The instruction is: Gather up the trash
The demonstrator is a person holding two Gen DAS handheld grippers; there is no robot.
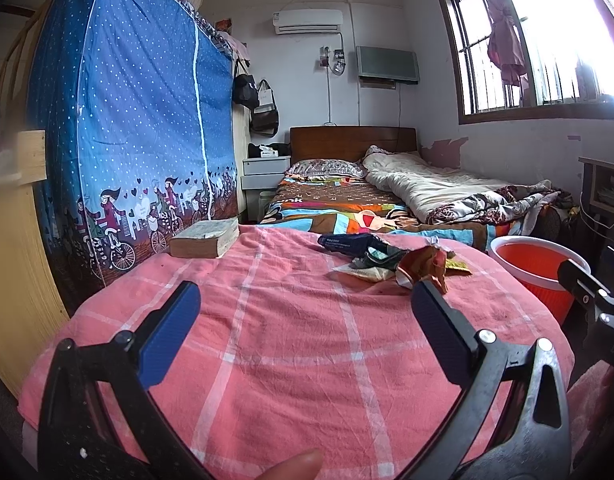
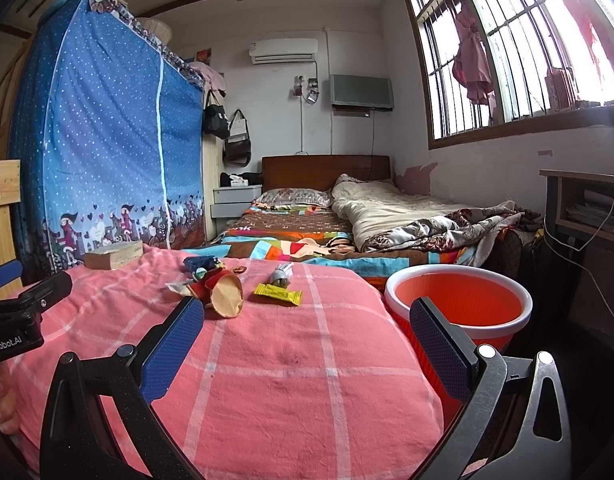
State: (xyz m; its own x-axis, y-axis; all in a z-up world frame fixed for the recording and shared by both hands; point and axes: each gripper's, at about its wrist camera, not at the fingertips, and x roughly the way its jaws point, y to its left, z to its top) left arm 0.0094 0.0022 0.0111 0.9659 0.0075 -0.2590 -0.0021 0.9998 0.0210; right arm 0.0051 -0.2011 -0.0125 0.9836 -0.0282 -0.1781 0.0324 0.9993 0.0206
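Trash lies on a pink checked cloth [image 1: 291, 320] [image 2: 291, 344]: a crushed red paper cup [image 2: 223, 292] [image 1: 421, 266], a dark blue wrapper [image 1: 347, 243] [image 2: 201, 263], a yellow wrapper [image 2: 278, 294] and a small grey crumpled piece [image 2: 281, 274]. An orange bin with a white rim [image 2: 459, 304] [image 1: 541, 270] stands at the right of the cloth. My left gripper [image 1: 305, 304] is open and empty, short of the trash. My right gripper [image 2: 307, 318] is open and empty, with its right finger in front of the bin.
An old thick book [image 1: 205, 236] [image 2: 113, 255] lies at the cloth's far left. A blue fabric wardrobe [image 1: 135, 128] stands left. A bed with a quilt [image 2: 347, 232] lies beyond. A dark desk [image 2: 587, 216] is at the right under the window.
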